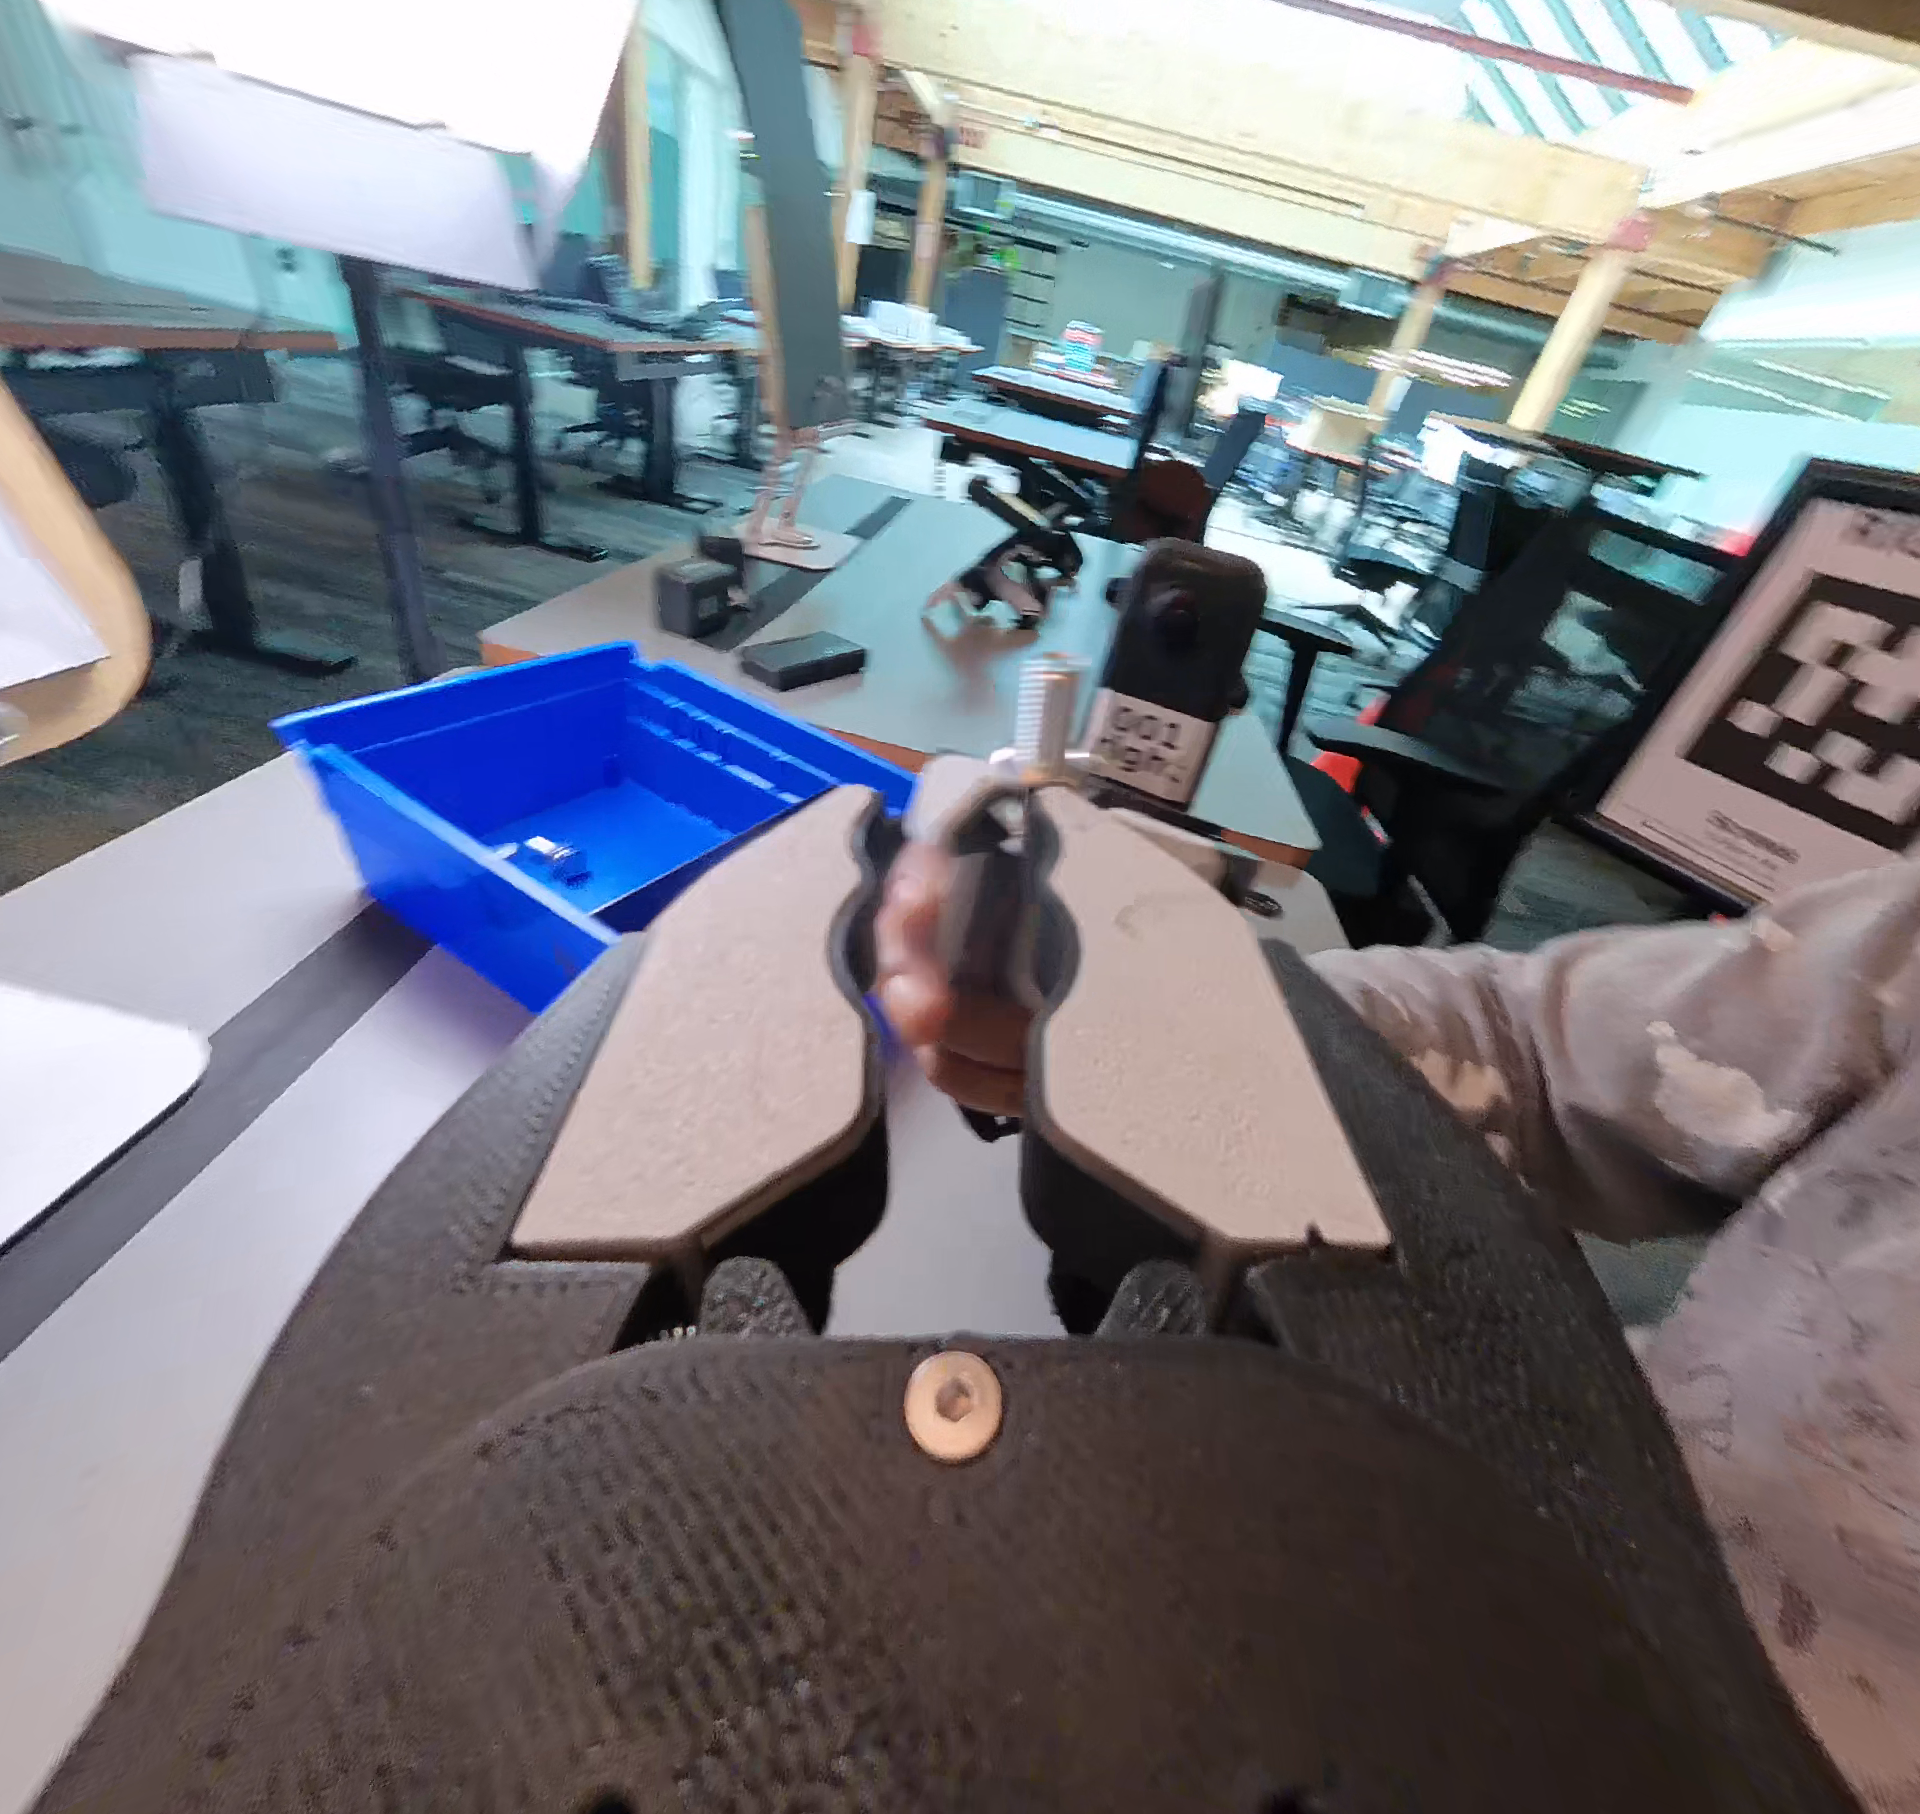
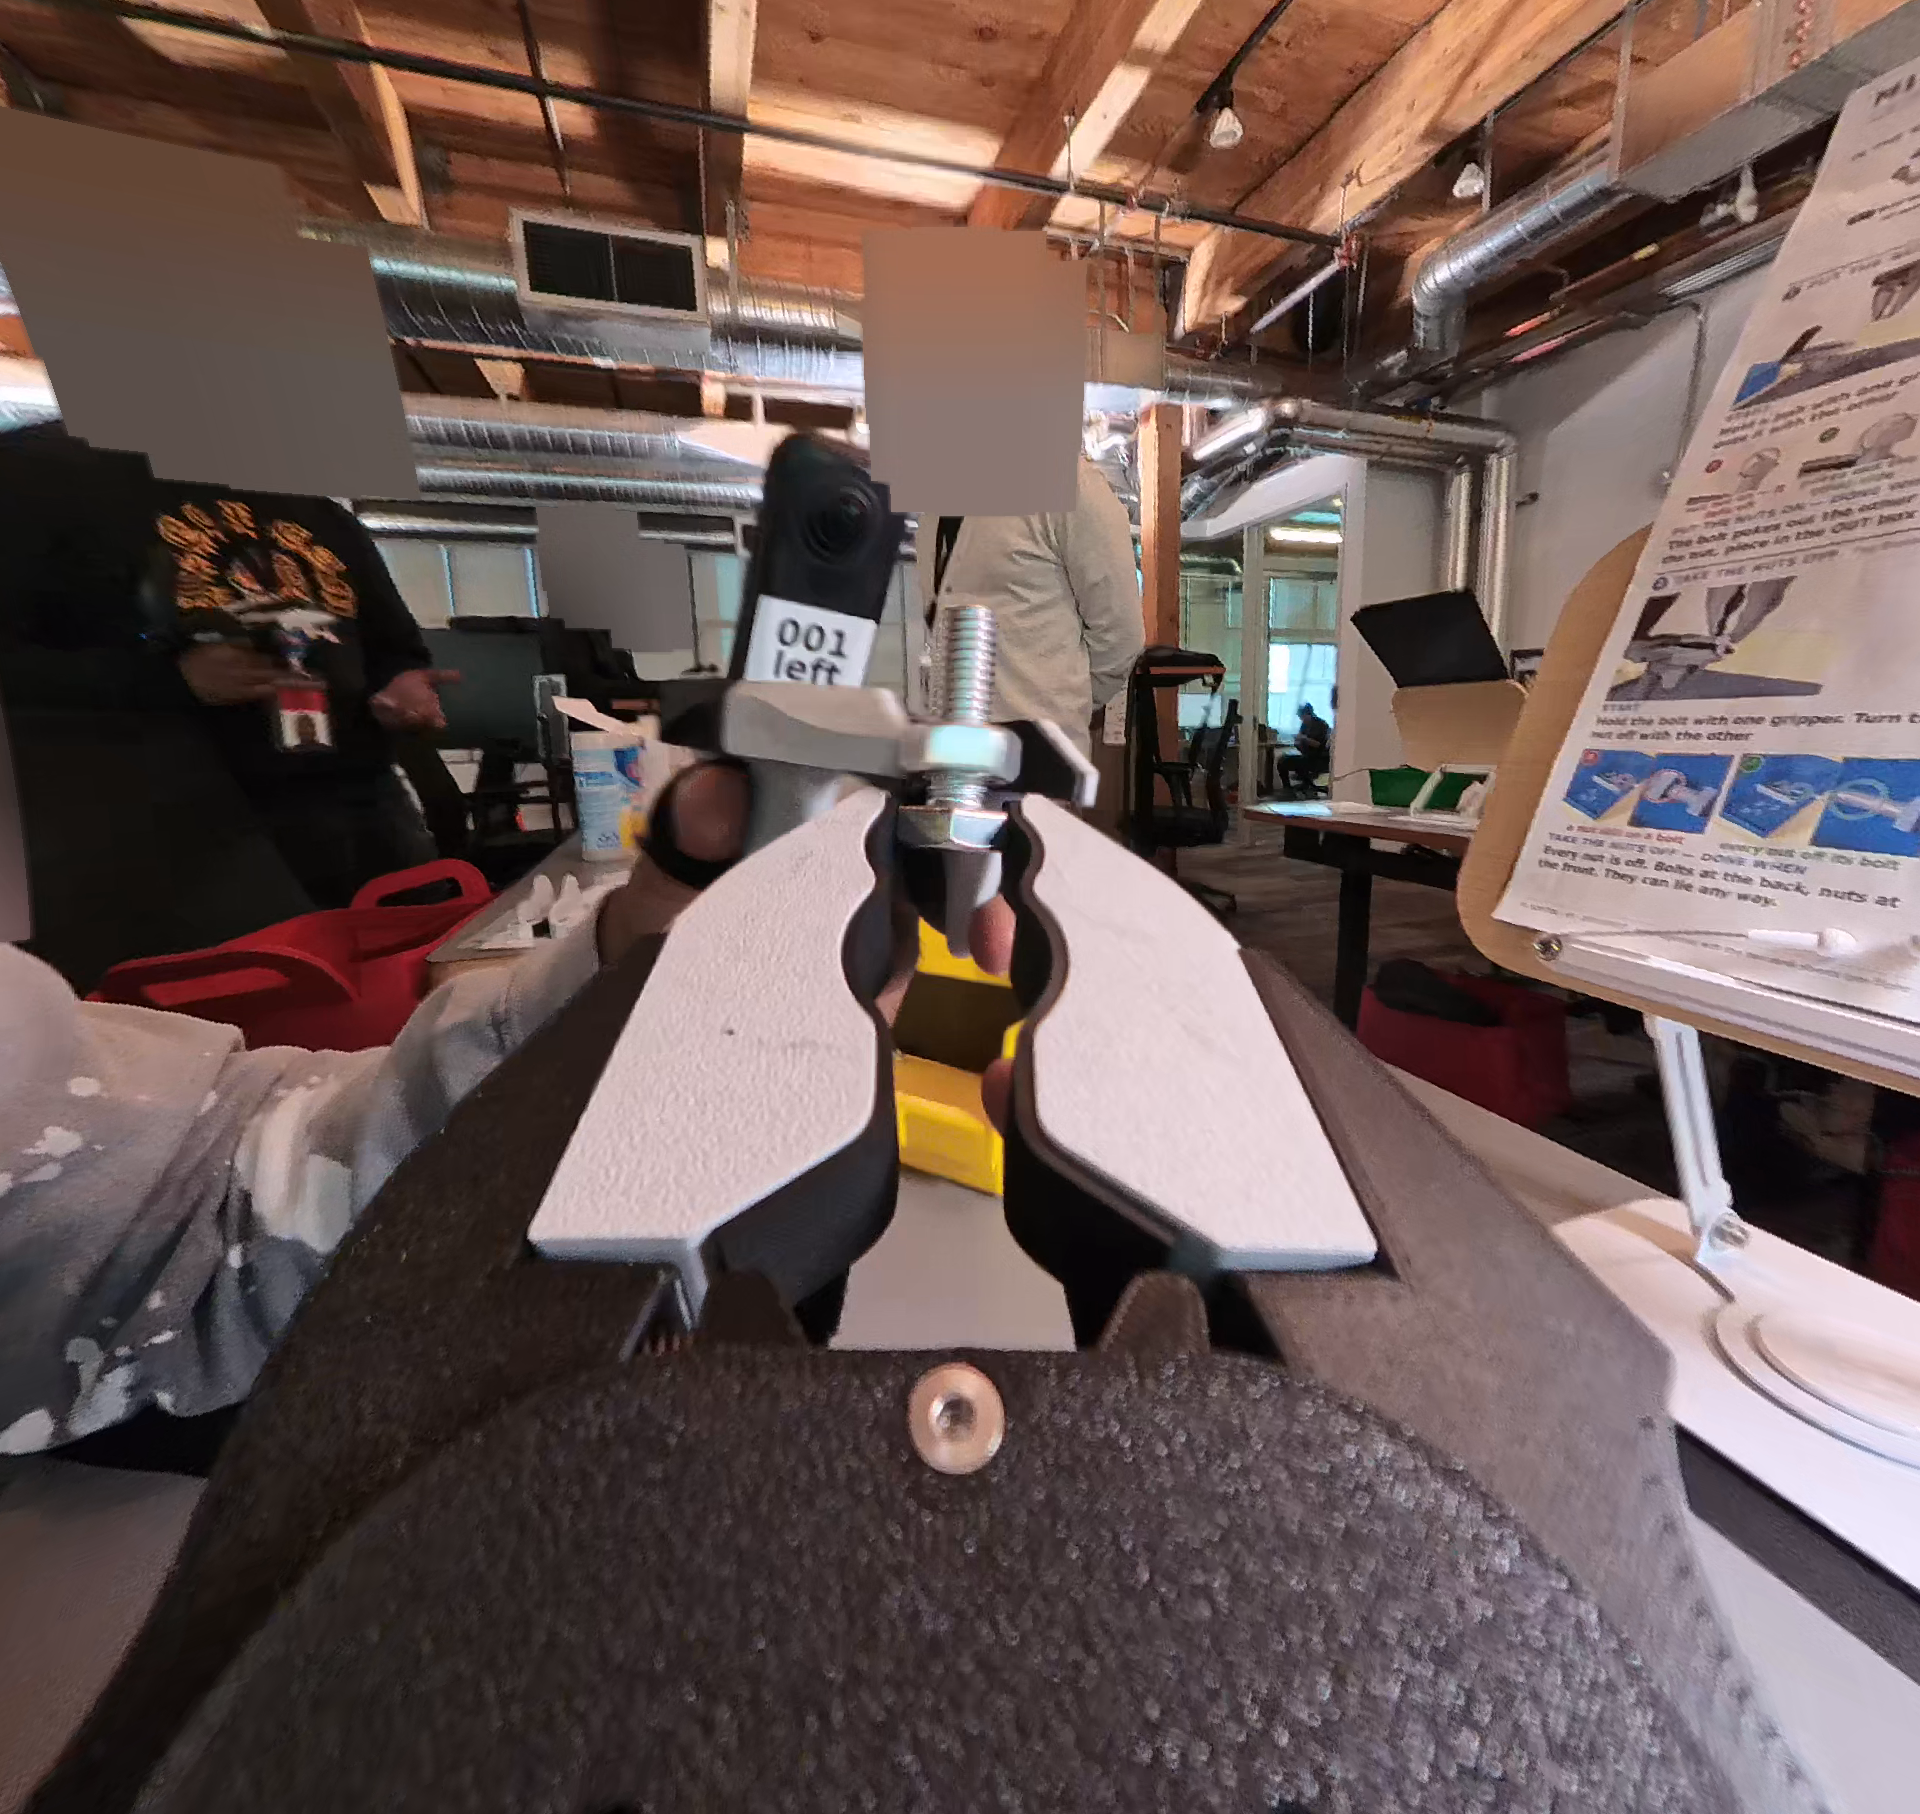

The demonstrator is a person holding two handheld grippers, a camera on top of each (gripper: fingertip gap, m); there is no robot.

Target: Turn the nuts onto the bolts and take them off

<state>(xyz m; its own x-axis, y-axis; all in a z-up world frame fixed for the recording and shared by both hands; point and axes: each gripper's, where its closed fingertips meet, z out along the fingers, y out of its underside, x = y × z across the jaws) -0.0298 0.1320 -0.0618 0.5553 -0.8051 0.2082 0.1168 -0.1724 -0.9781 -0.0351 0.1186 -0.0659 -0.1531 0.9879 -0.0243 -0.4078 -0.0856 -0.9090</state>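
Note:
A silver bolt [image 2: 964, 658] stands upright with its thread pointing up. My right gripper [image 2: 954, 819] is shut on the bolt's hex head [image 2: 951, 826] from below. A hex nut [image 2: 961, 751] sits low on the thread, just above the head. My left gripper comes in from the left, and its grey finger [image 2: 810, 736] and the black tip of its other finger clamp the nut. In the left wrist view my left gripper [image 1: 971, 808] has the bolt [image 1: 1047, 710] and the nut [image 1: 1023, 765] at its tips. The right gripper's camera body [image 1: 1184, 642] is just behind the bolt.
A blue bin [image 1: 468, 777] with a metal part [image 1: 551, 855] in it stands on the grey table to the left. A yellow bin [image 2: 945, 1120] lies below the grippers. An instruction sheet on a stand [image 2: 1714, 621] is at the right. Two people [image 2: 260, 642] stand behind, near a red bag [image 2: 312, 964]. Left and right tips are no more than a few centimetres apart.

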